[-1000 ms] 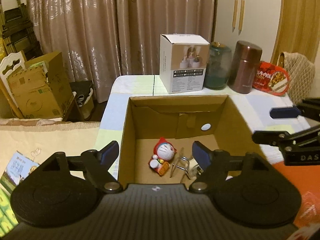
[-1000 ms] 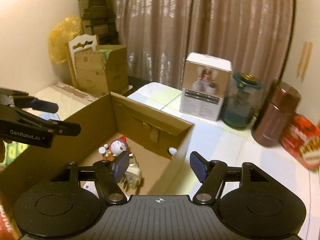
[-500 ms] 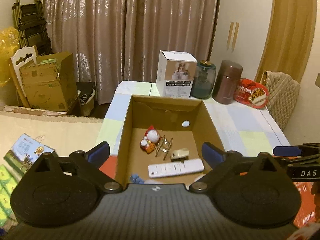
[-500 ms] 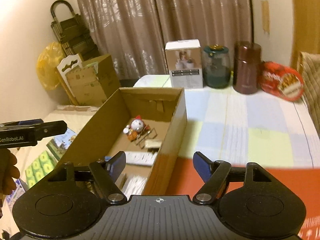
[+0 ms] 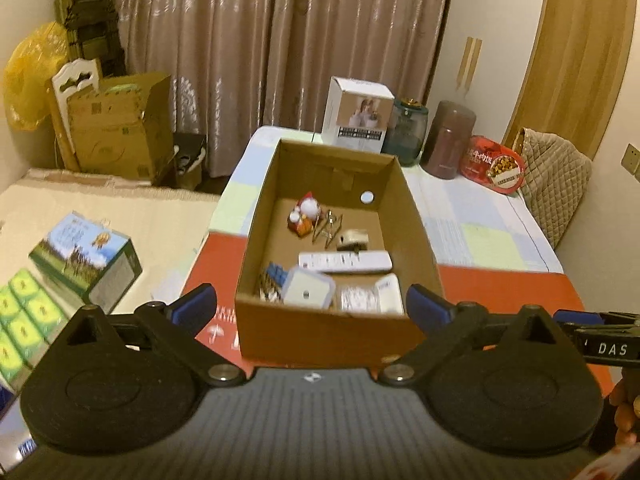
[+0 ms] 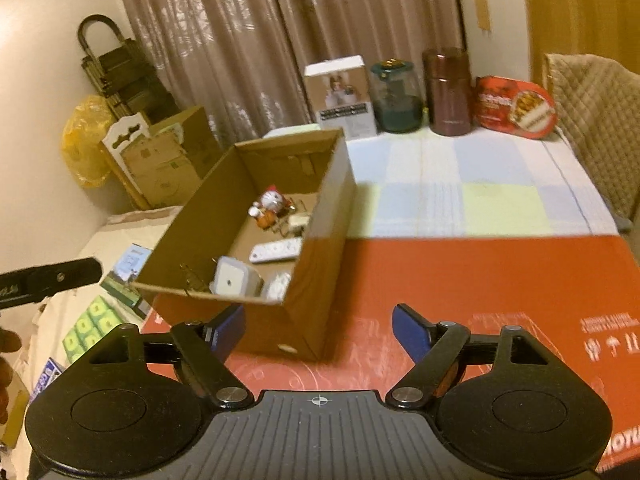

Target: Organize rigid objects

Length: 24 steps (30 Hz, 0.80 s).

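Grippers first: the left gripper (image 5: pixel 311 306) hangs spread wide and empty just short of the box's (image 5: pixel 328 336) near wall, and the right gripper (image 6: pixel 318 330) (jaws opening, nothing between them) is off the box's near right corner. Inside the box lie a figurine (image 5: pixel 305 213) toward the far wall, a power strip (image 5: pixel 344 261) mid-floor, and a white case (image 5: pixel 309 291) against the near wall.

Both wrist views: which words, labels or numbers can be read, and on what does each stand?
"DAS": black arm of the right gripper.
White print on the red flat carton: cut off, not readable.
Round red snack tin, white product box, green-and-blue carton: print too small.
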Each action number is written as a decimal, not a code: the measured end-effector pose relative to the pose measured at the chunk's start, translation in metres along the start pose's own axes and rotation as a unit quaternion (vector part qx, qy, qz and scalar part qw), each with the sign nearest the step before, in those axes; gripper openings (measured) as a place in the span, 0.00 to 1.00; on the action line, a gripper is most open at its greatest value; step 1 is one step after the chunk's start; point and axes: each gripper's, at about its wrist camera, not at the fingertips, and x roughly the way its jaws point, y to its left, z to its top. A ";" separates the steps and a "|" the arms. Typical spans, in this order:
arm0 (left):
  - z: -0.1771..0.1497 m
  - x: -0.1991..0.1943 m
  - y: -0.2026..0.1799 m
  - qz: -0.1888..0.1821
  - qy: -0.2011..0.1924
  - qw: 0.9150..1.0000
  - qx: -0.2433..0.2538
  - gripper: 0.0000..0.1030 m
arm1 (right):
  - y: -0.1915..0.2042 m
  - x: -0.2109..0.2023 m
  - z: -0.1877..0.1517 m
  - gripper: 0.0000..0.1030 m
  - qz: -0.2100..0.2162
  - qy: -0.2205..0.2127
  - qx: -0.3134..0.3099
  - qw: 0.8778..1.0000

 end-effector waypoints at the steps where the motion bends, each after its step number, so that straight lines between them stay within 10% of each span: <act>1: -0.005 -0.003 0.000 0.005 0.003 1.000 -0.003 0.96 | 0.000 -0.003 -0.003 0.75 -0.004 0.001 0.002 1.000; 24: -0.056 -0.027 -0.028 0.018 0.026 0.999 0.011 0.96 | 0.013 -0.045 -0.043 0.76 -0.035 0.006 -0.002 0.999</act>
